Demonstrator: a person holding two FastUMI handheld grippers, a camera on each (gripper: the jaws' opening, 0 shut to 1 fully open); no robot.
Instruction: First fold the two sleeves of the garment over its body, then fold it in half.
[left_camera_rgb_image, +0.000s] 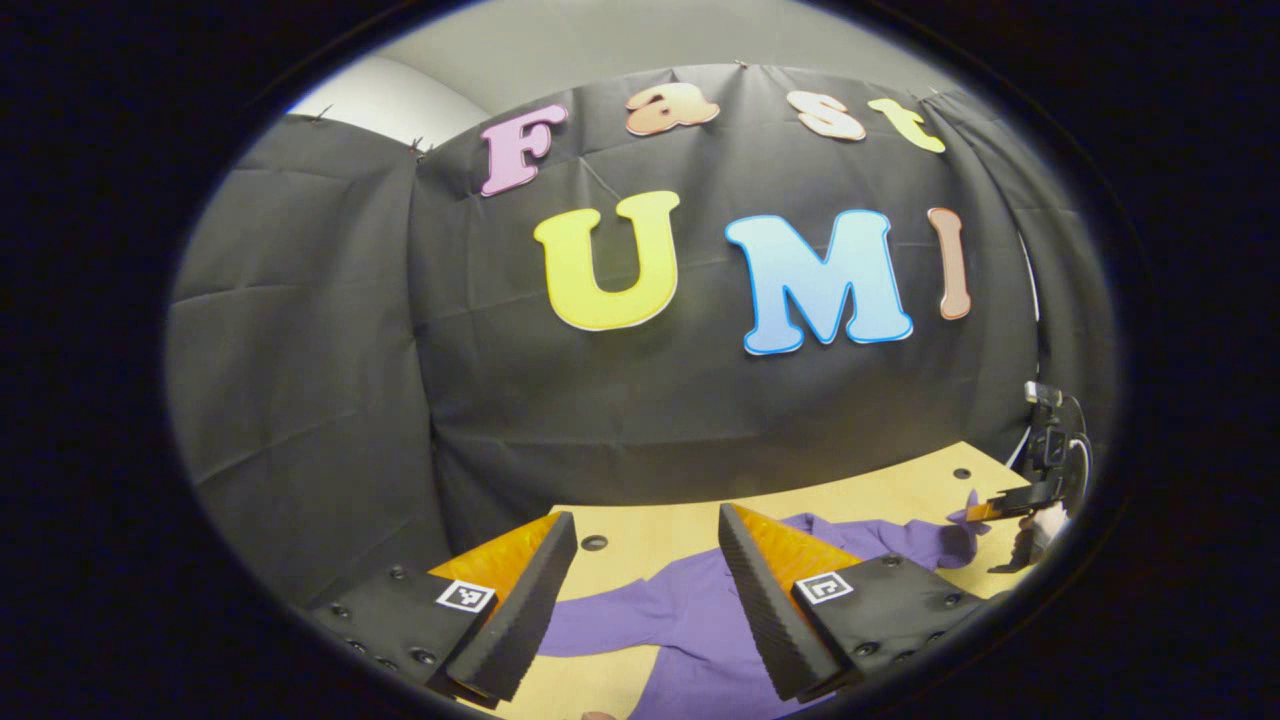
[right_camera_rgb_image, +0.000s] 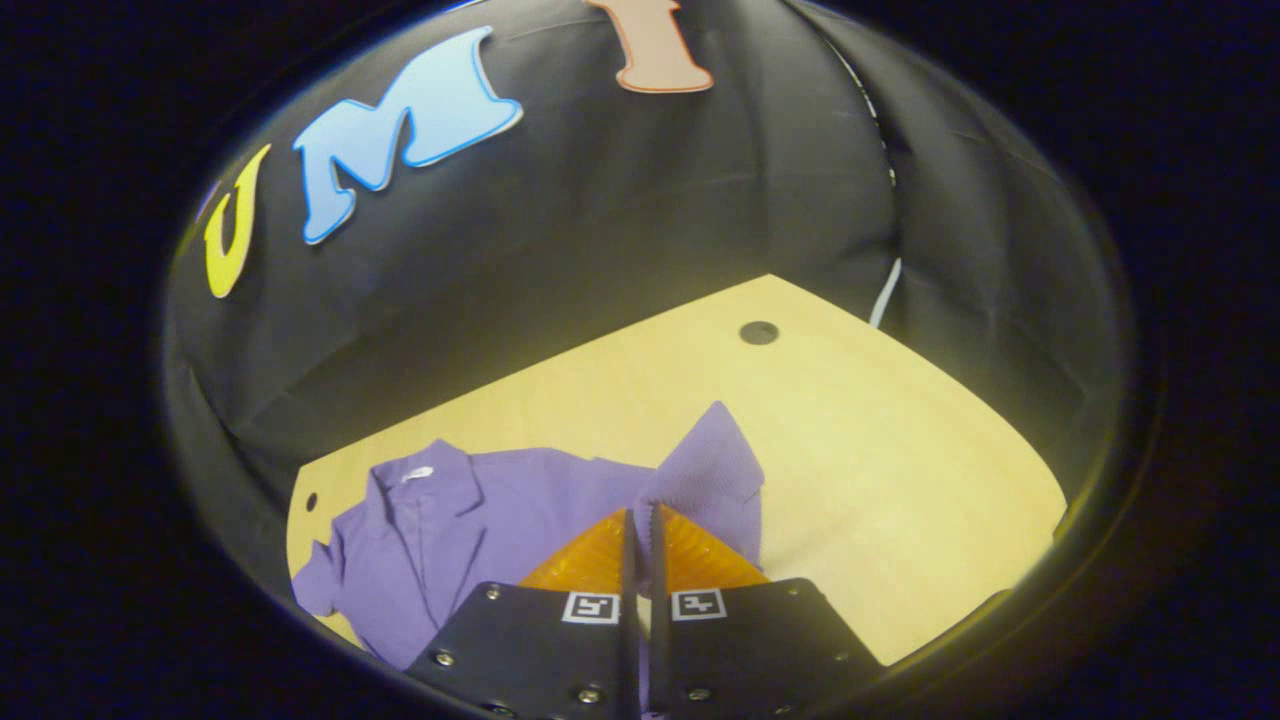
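A purple collared shirt (right_camera_rgb_image: 450, 530) lies on the light wooden table (right_camera_rgb_image: 860, 440), collar toward the far wall. My right gripper (right_camera_rgb_image: 641, 512) is shut on the shirt's sleeve (right_camera_rgb_image: 715, 470), whose cuff end stands up just past the fingertips. In the left gripper view the shirt (left_camera_rgb_image: 660, 610) spreads under and between my fingers. My left gripper (left_camera_rgb_image: 645, 530) hangs open above it with nothing between its fingers. At the right edge of that view the right gripper (left_camera_rgb_image: 1000, 505) shows farther off, pinching the purple sleeve tip (left_camera_rgb_image: 962, 518).
Black cloth walls close the table in at the back and sides. Small round holes (right_camera_rgb_image: 758, 332) mark the tabletop (left_camera_rgb_image: 900, 490). A white cable (right_camera_rgb_image: 885, 292) runs down the wall at the far right corner.
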